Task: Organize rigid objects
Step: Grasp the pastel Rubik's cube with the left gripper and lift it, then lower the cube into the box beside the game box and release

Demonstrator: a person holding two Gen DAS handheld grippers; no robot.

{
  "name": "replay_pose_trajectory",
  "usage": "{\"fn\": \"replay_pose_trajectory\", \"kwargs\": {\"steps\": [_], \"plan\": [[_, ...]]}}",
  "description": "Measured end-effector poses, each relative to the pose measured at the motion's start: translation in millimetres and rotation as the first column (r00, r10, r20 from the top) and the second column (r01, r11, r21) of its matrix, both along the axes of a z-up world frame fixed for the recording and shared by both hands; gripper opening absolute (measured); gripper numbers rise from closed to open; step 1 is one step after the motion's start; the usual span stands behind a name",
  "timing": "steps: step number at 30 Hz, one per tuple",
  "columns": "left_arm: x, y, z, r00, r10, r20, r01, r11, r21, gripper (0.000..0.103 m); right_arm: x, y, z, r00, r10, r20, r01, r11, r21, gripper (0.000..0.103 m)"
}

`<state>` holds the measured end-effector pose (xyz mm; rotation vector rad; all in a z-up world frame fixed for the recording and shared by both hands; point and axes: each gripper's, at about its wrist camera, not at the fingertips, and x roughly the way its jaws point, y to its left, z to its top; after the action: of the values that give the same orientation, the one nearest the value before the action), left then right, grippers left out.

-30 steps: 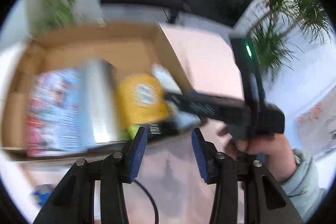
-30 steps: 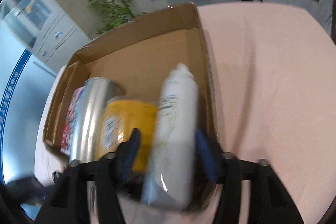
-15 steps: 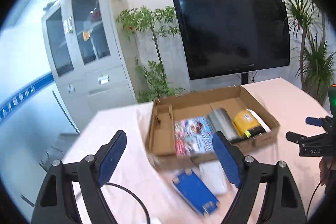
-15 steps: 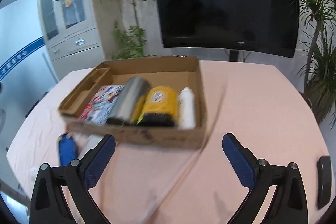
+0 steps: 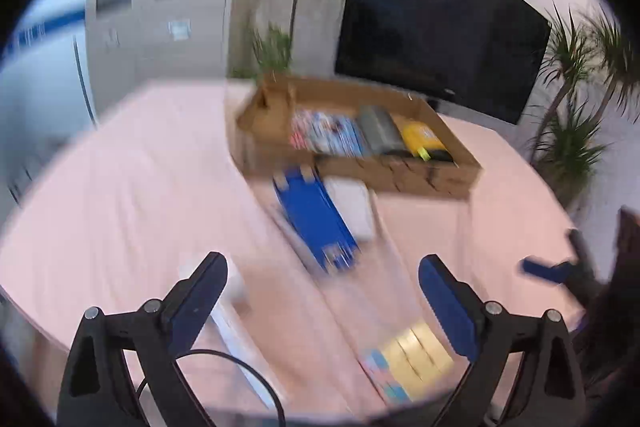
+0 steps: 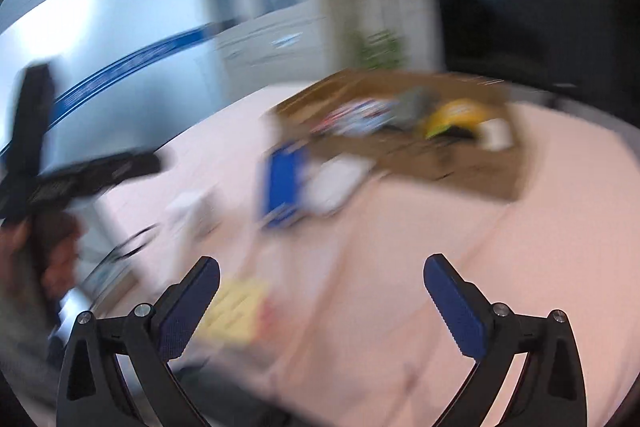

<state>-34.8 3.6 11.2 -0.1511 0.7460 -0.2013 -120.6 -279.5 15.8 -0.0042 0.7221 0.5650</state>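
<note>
My left gripper [image 5: 322,291] jaws are opening with nothing between them; my right gripper [image 6: 320,293] hangs released and empty. A blue box [image 5: 314,217] lies on the counter [image 5: 120,195] just before the cardboard tray [image 5: 400,173].

Matt brown cardboard box [image 5: 400,175]; pink cloth table cover [image 5: 120,195]; cylinder [image 5: 378,131] possibly brushed metal.

Left gripper [image 5: 322,281]: jaws wide and opening further, nothing between the blue pads, pointing downward from the lower part of its own view. Right gripper [image 6: 320,285]: jaws fully spread, empty, angled downward likewise. A hand [image 6: 48,251] grips the left tool's handle at the left edge of the right wrist view.
</note>
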Motion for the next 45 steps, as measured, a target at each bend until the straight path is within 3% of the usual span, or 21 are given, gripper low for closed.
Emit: {"fn": "replay_pose_trajectory", "kwargs": {"steps": [3,5,6,8,12,13,15,23,27,29,34,37,42,45], "plan": [[-8,1,-33,0.988,-0.091,-0.127,0.064,0.977,-0.202,0.096,-24,26,-26,0.989,0.146,-0.034,-0.148,0.987,-0.060,0.103],[-11,-2,-50,0.975,-0.139,-0.174,0.088,0.957,-0.275,0.096,-32,40,-42,0.976,0.209,-0.066,-0.213,0.976,-0.053,0.095],[-13,-4,-55,0.972,-0.152,-0.182,0.094,0.952,-0.291,0.096,-35,45,-48,0.971,0.224,-0.079,-0.228,0.973,-0.045,0.091],[-14,-13,-64,0.964,-0.182,-0.192,0.115,0.942,-0.315,0.091,-32,56,-58,0.961,0.252,-0.113,-0.258,0.965,-0.042,0.071],[-3,-27,-80,0.948,-0.217,-0.235,0.137,0.939,-0.314,0.072,-19,69,-72,0.961,0.256,-0.108,-0.266,0.960,-0.087,0.062],[2,-33,-87,0.935,-0.242,-0.259,0.149,0.932,-0.331,0.059,-16,71,-76,0.959,0.260,-0.113,-0.270,0.960,-0.079,0.059],[5,-43,-95,0.931,-0.219,-0.292,0.129,0.945,-0.299,0.059,-13,75,-80,0.961,0.257,-0.105,-0.265,0.961,-0.079,0.060],[31,-70,-86,0.944,-0.232,-0.236,0.169,0.951,-0.258,0.058,7,61,-58,0.988,0.152,-0.018,-0.153,0.984,-0.088,0.062],[34,-59,-93,0.938,-0.239,-0.252,0.155,0.938,-0.311,0.059,20,55,-77,0.991,0.105,-0.088,-0.116,0.984,-0.132,0.062],[31,-54,-93,0.942,-0.239,-0.236,0.154,0.931,-0.331,0.047,21,55,-83,0.987,0.109,-0.116,-0.123,0.985,-0.123,0.062],[29,-57,-78,0.957,-0.233,-0.174,0.181,0.944,-0.275,0.041,31,62,-73,0.995,0.089,-0.051,-0.096,0.982,-0.160,0.059],[33,-51,-55,0.971,-0.210,-0.117,0.177,0.953,-0.245,0.041,46,61,-58,0.996,0.084,-0.038,-0.089,0.988,-0.124,0.059],[55,-36,0,0.986,-0.163,0.016,0.163,0.969,-0.183,0.041,68,79,-8,0.990,0.103,0.092,-0.089,0.986,-0.143,0.059],[85,-29,33,0.986,-0.146,0.084,0.156,0.978,-0.137,0.041,106,86,26,0.982,0.116,0.150,-0.100,0.989,-0.109,0.059]]}}
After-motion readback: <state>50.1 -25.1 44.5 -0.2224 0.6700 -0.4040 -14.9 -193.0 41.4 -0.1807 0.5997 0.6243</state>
